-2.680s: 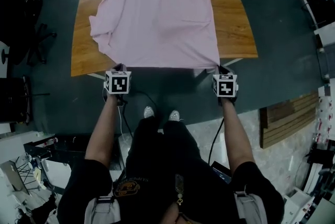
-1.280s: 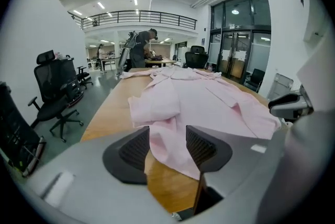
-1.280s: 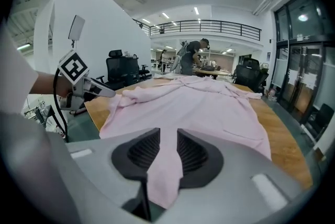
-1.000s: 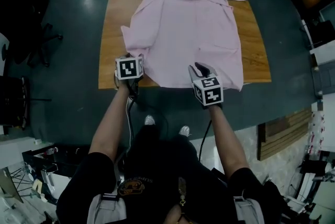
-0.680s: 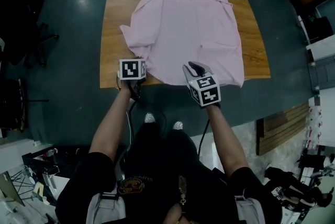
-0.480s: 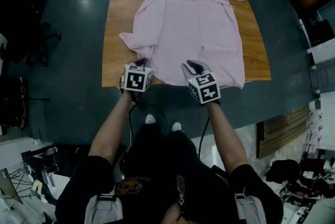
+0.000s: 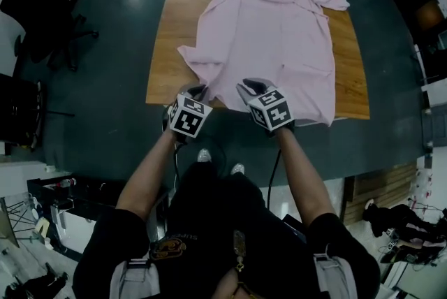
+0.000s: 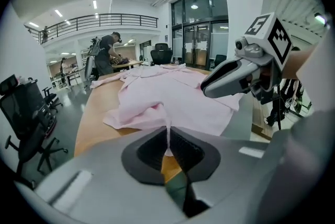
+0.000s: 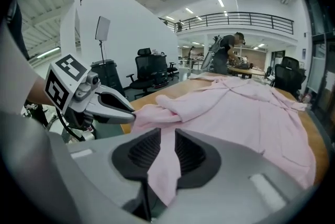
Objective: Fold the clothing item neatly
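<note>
Two grippers are clamped on cloth at the near edge of the wooden table. The left gripper has just been closing its jaws. They now stand pressed almost together on a thin ridge of pink fabric that rises from between the pads. The right gripper pinches a thicker band of the same fabric, its jaws kept a little apart by the bunched cloth. In the head view the left gripper sits toward the table's near left corner. The right gripper is close beside it, toward the middle of the near edge.

What they hold is the hem of the pink robe, which lies spread on the table. Its long axis runs straight away from the grippers, with the hem at the table's near edge and the collar and both sleeves at the far edge. The hem's right corner lies well apart from the right gripper, toward the table's right side, and nothing holds it.

The coming move likely turns on that axis: the whole robe lies beyond the jaws, so carrying the hem toward the far edge would fold it crosswise. The unheld right corner would probably trail behind.
</note>
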